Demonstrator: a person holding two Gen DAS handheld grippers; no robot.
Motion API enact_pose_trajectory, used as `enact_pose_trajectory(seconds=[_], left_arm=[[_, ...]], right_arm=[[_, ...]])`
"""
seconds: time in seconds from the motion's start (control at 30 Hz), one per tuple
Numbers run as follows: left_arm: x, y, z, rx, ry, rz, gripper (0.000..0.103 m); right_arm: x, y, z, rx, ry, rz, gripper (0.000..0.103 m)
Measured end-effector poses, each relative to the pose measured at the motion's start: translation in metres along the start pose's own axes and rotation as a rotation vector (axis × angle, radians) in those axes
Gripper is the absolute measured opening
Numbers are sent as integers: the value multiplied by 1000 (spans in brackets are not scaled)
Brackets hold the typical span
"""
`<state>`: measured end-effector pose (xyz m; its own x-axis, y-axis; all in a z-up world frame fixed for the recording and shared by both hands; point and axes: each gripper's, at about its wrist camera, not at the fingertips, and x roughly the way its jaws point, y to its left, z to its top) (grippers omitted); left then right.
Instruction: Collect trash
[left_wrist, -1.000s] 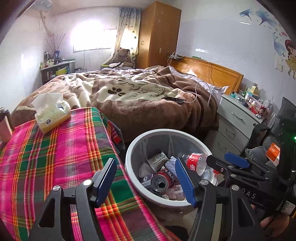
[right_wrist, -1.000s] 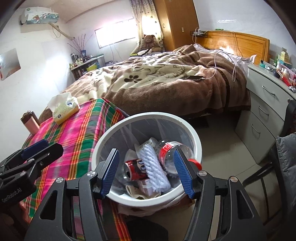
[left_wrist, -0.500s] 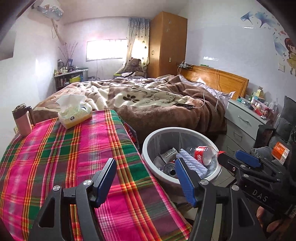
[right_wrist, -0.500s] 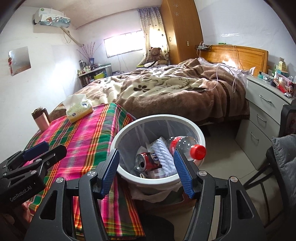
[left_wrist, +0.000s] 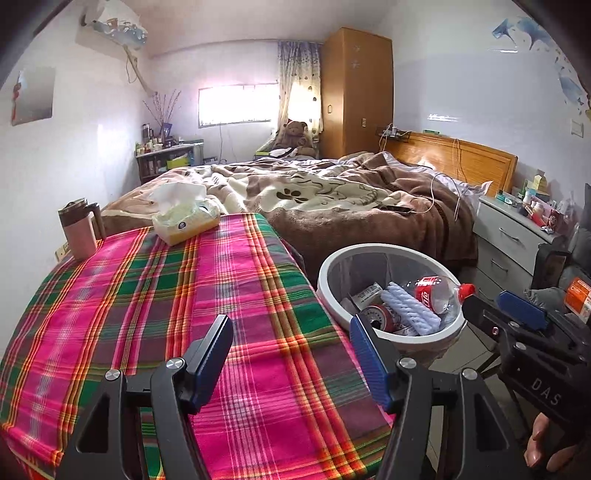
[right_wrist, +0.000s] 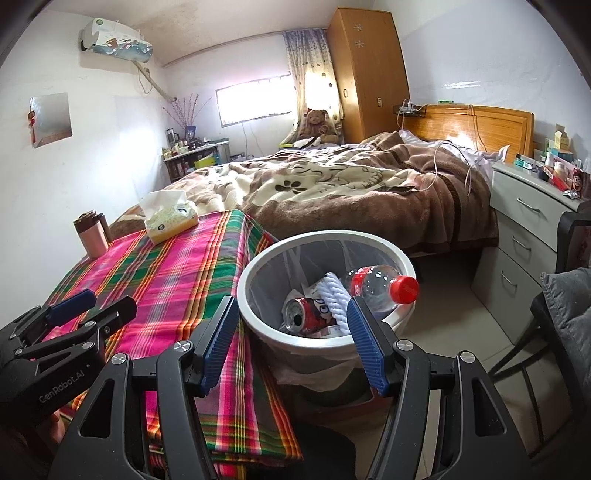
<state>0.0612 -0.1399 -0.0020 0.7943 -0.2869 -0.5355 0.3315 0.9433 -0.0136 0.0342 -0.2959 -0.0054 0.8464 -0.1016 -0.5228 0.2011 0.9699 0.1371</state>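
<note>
Both tools apart, empty, over plaid tbl (left_wrist: 155, 295) w/ bin (right_wrist: 258, 266), bed (left_wrist: 332, 199) behind

A home bedroom: a rumpled bed (left_wrist: 332, 199), a wooden wardrobe (left_wrist: 356, 92), a teddy bear (left_wrist: 295, 133) and a bedside drawer unit (right_wrist: 524, 225).

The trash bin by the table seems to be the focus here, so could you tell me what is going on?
A person holds a claw in each hand above the plaid-covered table. The left claw and right claw are both open and empty. The white bin beside the table already holds a plastic bottle, a crushed can and a white twisted item. Only a tissue box and a pink tumbler sit on the table.
</note>
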Motion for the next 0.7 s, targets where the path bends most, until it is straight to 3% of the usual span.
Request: enact_pose_trajectory(seconds=[0.7], left_arm=[[-4,5,-4,-18,2,8,65]], right_arm=[[-4,3,-3,15,-3,11,63]])
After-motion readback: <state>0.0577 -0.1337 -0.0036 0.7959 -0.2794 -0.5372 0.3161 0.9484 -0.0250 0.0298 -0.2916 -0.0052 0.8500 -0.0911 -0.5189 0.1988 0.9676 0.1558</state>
